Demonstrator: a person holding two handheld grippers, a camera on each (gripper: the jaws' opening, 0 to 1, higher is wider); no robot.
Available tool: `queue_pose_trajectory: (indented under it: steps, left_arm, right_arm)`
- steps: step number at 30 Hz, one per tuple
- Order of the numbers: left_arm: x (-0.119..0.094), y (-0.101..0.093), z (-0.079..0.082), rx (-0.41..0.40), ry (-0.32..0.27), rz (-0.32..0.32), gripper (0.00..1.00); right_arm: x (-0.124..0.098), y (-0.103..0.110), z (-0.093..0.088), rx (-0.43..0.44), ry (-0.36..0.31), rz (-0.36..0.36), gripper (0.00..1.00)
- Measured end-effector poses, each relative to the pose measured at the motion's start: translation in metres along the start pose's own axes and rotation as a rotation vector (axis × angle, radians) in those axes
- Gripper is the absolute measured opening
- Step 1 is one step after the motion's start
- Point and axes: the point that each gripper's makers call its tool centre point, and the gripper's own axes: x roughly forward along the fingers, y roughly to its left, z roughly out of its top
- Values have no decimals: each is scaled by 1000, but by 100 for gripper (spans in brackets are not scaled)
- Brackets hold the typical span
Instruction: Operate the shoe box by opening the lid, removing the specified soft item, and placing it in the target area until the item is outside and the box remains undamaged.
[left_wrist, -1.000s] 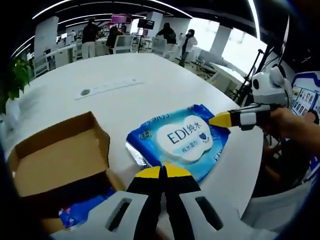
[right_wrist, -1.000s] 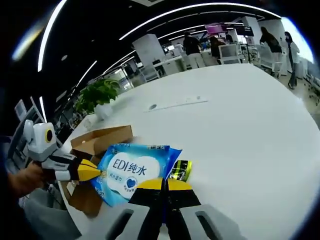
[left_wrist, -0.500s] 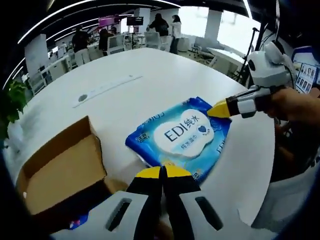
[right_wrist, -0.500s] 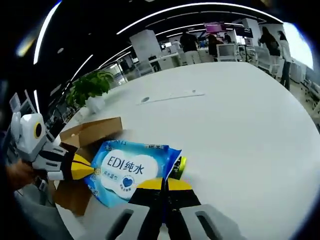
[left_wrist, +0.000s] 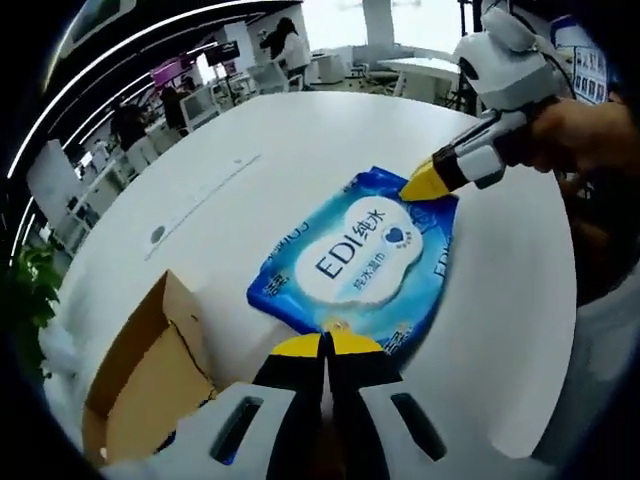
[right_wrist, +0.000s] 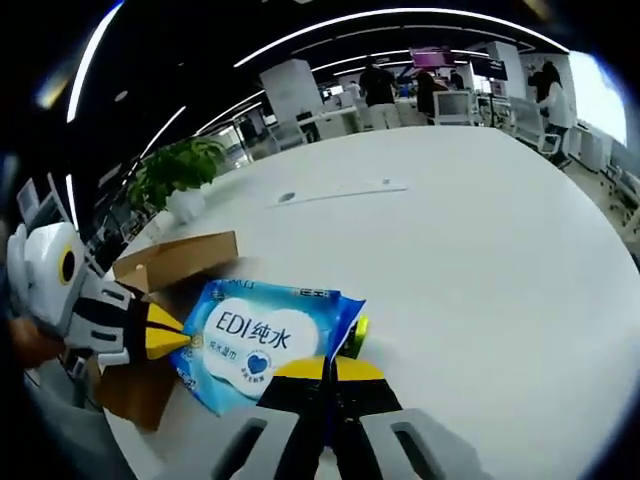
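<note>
- Round white desk (left_wrist: 250, 190) in open office, brown cardboard shoe box (left_wrist: 150, 370) open.
- Blue soft plastic wet-wipes pack (left_wrist: 360, 255), floppy, slick; best pinched at sealed edges.
- Left gripper (left_wrist: 325, 345) fingers and right gripper (right_wrist: 327, 368) fingers clamp opposite ends.

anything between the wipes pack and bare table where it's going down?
Nothing visible. The wipes pack is held at opposite edges by the left gripper and right gripper, beside the open box, with the white table bare around it.
</note>
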Motion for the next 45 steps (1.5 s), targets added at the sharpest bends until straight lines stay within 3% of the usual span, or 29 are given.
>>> queue_pose_trajectory:
  steps: [4, 9, 29, 40, 43, 45]
  left_arm:
    - [5, -1, -3, 123, 28, 12, 0]
    - [8, -3, -5, 160, 43, 15, 0]
    - [6, -3, -5, 131, 43, 7, 0]
    - [6, -5, -4, 67, 34, -11, 0]
    - [6, -5, -5, 144, 36, -2, 1]
    - [5, -6, -5, 133, 36, -1, 2]
  right_arm:
    - [3, -2, -3, -4, 4, -8, 0]
    - [3, -2, -3, -3, 4, -12, 0]
    - [2, -7, -4, 3, -10, -31, 0]
    - [0, -9, -8, 50, -14, -52, 0]
    - [0, -10, -7, 45, -14, -55, 0]
    - [-1, -9, -8, 43, -12, -56, 0]
